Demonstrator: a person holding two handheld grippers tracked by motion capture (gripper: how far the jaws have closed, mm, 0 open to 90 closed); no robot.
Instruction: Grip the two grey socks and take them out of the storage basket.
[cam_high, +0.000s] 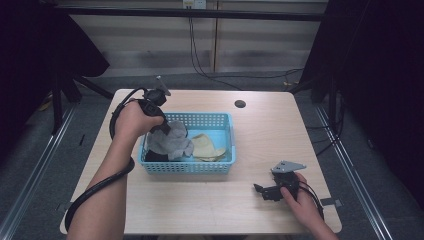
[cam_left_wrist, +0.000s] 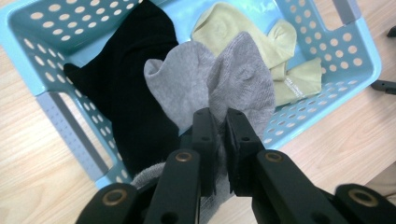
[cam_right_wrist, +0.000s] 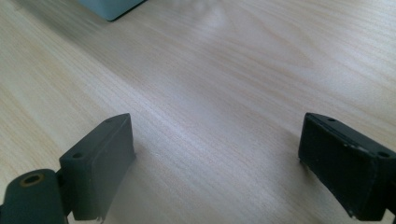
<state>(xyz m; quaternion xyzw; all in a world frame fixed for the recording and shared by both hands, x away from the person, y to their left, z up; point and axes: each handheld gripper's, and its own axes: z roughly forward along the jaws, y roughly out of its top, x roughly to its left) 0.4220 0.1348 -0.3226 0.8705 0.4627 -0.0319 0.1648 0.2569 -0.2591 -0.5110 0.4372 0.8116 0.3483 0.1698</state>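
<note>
Left gripper (cam_left_wrist: 219, 122) clamped on grey sock (cam_left_wrist: 212, 86), hanging over blue basket (cam_left_wrist: 70, 130). Right gripper (cam_right_wrist: 215, 158) spread wide, empty, low over counter (cam_right_wrist: 210, 70), well apart.

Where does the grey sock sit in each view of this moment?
High view: grey sock hangs from the left gripper over the basket's left half.
Left gripper view: centre, pinched between the shut jaws.
Right gripper view: not in it.
Shared landmark: the blue basket, whose corner is at that view's top left.
</note>
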